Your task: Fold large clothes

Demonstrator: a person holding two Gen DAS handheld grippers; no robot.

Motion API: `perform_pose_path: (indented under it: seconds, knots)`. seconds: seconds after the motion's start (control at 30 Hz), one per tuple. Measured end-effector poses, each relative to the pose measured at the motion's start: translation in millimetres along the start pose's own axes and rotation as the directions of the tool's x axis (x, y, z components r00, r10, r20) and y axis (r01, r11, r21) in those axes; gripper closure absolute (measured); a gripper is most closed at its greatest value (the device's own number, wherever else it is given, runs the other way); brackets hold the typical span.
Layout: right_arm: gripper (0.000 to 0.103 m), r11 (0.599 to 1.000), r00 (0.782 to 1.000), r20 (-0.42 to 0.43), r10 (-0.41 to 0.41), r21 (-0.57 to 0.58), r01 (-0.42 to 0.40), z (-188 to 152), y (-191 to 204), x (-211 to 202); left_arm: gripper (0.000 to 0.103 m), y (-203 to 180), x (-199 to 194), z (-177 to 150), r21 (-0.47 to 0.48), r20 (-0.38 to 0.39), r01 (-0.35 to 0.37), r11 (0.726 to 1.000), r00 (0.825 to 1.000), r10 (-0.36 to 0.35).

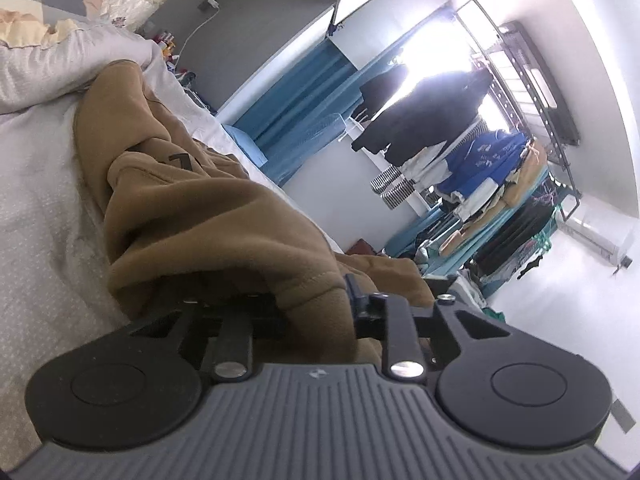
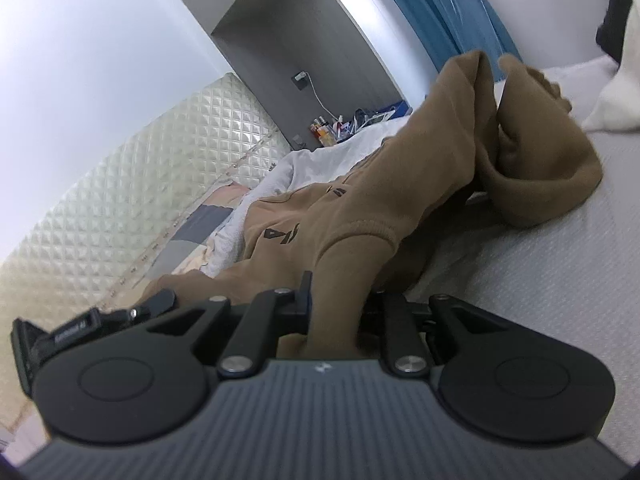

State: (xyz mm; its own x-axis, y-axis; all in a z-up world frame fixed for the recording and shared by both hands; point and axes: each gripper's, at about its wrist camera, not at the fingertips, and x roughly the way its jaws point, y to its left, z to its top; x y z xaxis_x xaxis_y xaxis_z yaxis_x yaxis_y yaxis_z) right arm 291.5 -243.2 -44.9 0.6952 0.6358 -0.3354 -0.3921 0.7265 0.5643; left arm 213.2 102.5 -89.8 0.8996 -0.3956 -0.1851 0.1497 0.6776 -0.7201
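A large brown sweatshirt point(image 1: 200, 216) with black lettering lies bunched on a bed with a pale grey cover point(image 1: 44, 216). My left gripper point(image 1: 316, 304) is shut on a thick fold of it, and the cloth hangs down between the jaws and hides the fingertips. In the right wrist view the same sweatshirt point(image 2: 360, 208) stretches away over the bed cover point(image 2: 540, 248), with a sleeve folded up at the far right. My right gripper point(image 2: 336, 312) is shut on a bunched end of the cloth, which runs between the jaws.
A quilted white headboard point(image 2: 132, 184) and pillows point(image 1: 60, 64) stand at the head of the bed. A bedside shelf holds small bottles point(image 2: 326, 126). Blue curtains point(image 1: 304, 88) and a rack of hanging clothes point(image 1: 472, 168) stand beyond the bed. A white garment point(image 2: 616, 96) lies at the far right.
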Motion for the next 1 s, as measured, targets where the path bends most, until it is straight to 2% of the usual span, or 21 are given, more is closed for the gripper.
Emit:
perform_pose_path:
  seconds: [0.1, 0.27, 0.47, 0.7, 1.0]
  knots:
    - [0.086, 0.998, 0.998, 0.047, 0.048, -0.051, -0.046, -1.7, 10.0, -8.9, 0.079, -1.1, -16.9, 2.7, -0.017, 0.055, 0.010, 1.000, 0.998, -0.009]
    - [0.086, 0.986, 0.978, 0.135, 0.156, -0.085, -0.146, 5.0, 36.0, -37.5, 0.080, -11.5, -49.4, 8.2, -0.019, 0.113, 0.012, 1.000, 0.994, -0.009]
    - [0.086, 0.961, 0.950, 0.190, 0.249, -0.170, -0.218, 8.8, 74.6, -77.8, 0.080, -46.5, -103.3, 18.7, 0.041, 0.202, 0.075, 0.996, 0.976, -0.082]
    - [0.087, 0.938, 0.911, 0.255, 0.324, -0.211, -0.275, 37.6, 116.4, -137.2, 0.080, -117.9, -158.5, 46.1, 0.161, 0.283, 0.153, 0.975, 0.939, -0.194]
    - [0.087, 0.908, 0.859, 0.343, 0.380, -0.315, -0.276, 85.7, 176.9, -207.0, 0.080, -222.2, -221.6, 92.7, 0.272, 0.348, 0.208, 0.939, 0.889, -0.298]
